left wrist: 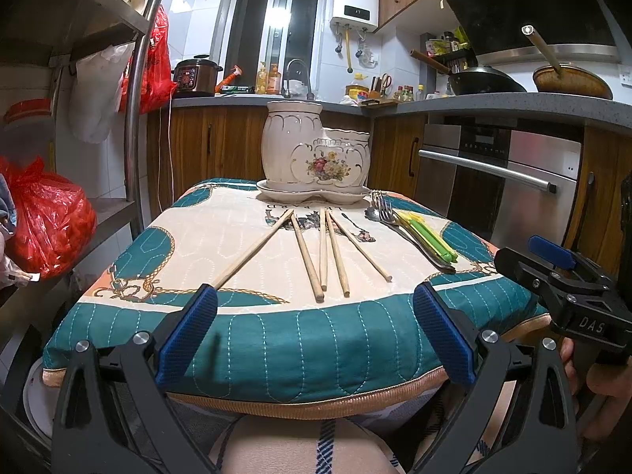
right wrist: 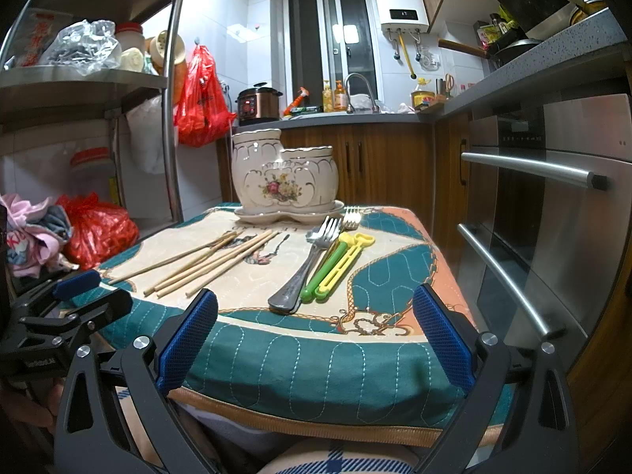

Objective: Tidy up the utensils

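Glossy glazed ceramic holder, pale matt wooden chopsticks, shiny metal forks, bright plastic clips (smooth, slightly glossy), all on quilted stitched cloth.

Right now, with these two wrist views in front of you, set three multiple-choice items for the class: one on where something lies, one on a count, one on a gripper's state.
1. Where do the forks lie relative to the chopsticks, seen from the grippers?
A. To their right
B. To their left
C. Inside the ceramic holder

2. How many chopsticks lie on the quilted cloth?
A. Two
B. Five
C. Eight

3. What state is the left gripper in?
A. Shut on a chopstick
B. Shut on a fork
C. Open, holding nothing

Answers:
1. A: both views show the forks right of the chopsticks, beside the green and yellow clips, in front of the ceramic holder.
2. B: the left wrist view shows five separate sticks.
3. C: its blue pads stand wide apart over the cloth's near edge, nothing between them.
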`<state>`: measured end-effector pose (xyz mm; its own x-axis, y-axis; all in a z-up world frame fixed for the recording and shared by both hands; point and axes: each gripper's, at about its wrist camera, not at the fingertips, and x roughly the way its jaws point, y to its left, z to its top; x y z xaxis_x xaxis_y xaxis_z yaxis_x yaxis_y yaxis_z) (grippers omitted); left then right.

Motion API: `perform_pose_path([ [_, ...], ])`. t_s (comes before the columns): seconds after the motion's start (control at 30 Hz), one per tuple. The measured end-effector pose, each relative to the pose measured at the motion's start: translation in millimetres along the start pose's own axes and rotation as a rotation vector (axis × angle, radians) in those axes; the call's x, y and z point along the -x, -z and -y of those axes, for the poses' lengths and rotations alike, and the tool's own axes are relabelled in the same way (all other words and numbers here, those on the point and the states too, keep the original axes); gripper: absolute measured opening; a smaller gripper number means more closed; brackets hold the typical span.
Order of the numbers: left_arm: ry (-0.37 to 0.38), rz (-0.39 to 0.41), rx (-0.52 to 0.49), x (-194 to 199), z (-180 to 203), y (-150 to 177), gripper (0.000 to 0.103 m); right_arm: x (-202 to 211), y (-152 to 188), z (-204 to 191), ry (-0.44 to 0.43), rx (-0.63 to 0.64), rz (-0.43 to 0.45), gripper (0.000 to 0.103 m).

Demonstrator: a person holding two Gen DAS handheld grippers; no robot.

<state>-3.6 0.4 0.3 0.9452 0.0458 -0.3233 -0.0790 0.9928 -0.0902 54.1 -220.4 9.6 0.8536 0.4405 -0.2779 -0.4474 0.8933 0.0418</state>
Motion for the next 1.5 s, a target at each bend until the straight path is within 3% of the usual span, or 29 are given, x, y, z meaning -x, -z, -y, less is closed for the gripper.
perform_pose_path([
  [0.7, -0.003, -0.002, -0.008, 0, 1, 0, 0.098, 0, 0, 0, -0.002, 0.0, 0.001, 0.098],
  [0.87, 0.049, -0.032, -0.024, -4, 0, -3, 0.098, 2, -2, -6, -0.011, 0.018, -0.001, 0.098],
  [0.97, 0.073, -0.046, -0.003, -7, -10, -12, 0.098, 3, -5, -15, -0.023, 0.047, -0.007, 0.098],
  [1.07, 0.044, -0.051, -0.009, -13, -20, -33, 0.096, -2, -11, -17, -0.049, 0.057, -0.038, 0.097],
  [1.1, 0.03, -0.058, -0.02, -16, -23, -40, 0.091, -4, -13, -15, -0.052, 0.053, -0.048, 0.096],
  [1.23, -0.014, -0.133, -0.084, -41, -33, -71, 0.074, -18, -32, -2, -0.039, 0.019, -0.09, 0.095],
  [1.33, 0.006, -0.287, -0.113, -81, -48, -85, 0.063, -37, -49, 12, -0.053, -0.019, -0.15, 0.091],
  [1.43, 0.057, -0.394, -0.087, -109, -53, -84, 0.055, -61, -63, 27, -0.048, -0.056, -0.228, 0.077],
  [1.5, 0.078, -0.458, -0.073, -127, -59, -83, 0.054, -76, -70, 34, -0.044, -0.072, -0.272, 0.067],
])
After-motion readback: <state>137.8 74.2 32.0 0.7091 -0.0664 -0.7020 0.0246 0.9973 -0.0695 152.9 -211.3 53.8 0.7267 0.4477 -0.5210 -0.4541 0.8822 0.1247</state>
